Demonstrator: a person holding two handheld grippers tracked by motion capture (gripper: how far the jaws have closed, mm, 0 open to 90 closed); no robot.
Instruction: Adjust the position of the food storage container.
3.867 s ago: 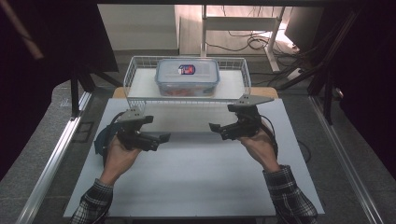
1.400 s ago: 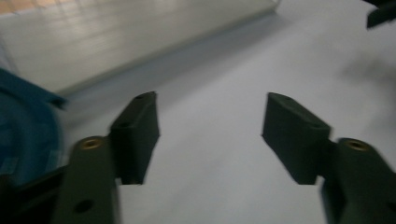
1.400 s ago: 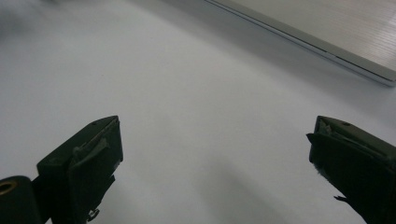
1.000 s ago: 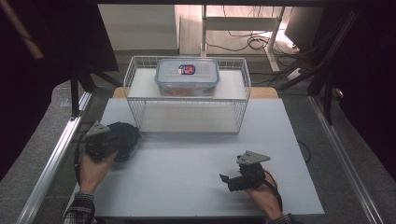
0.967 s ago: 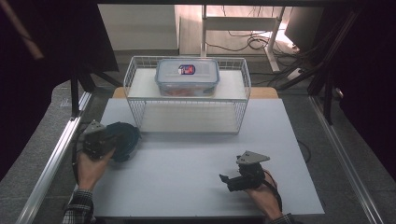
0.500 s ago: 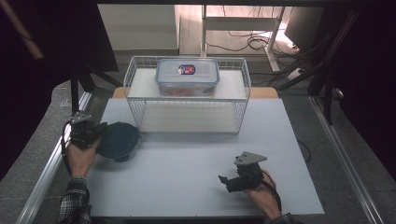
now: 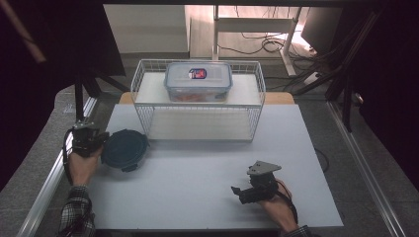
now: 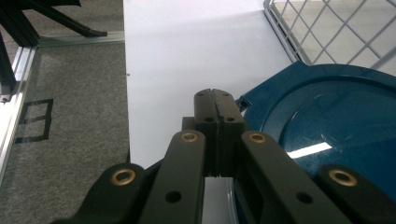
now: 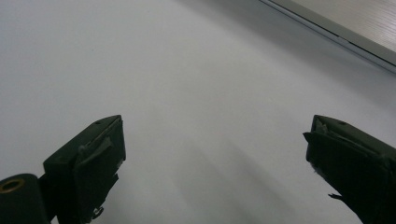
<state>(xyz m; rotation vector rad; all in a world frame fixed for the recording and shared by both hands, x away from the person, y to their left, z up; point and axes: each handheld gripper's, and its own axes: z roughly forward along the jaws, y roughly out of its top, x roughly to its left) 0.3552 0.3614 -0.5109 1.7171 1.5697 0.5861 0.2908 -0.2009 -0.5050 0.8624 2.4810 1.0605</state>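
Apparently early on: L gripper, jaws shut on nothing, sat just beside the round blue lid at the table's left edge. R gripper gaped wide, empty. Lid not yet gripped.

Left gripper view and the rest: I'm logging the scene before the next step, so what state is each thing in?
Left claw: jaws shut together, nothing between them, just left of the lid's edge.
Right claw: jaws wide open, nothing between them, over bare white table.
Blue round lid: lying flat on the table, off any container.
Clear container: lid on, sitting on the basket's upper level.
Wire basket: upright at the table's far edge.
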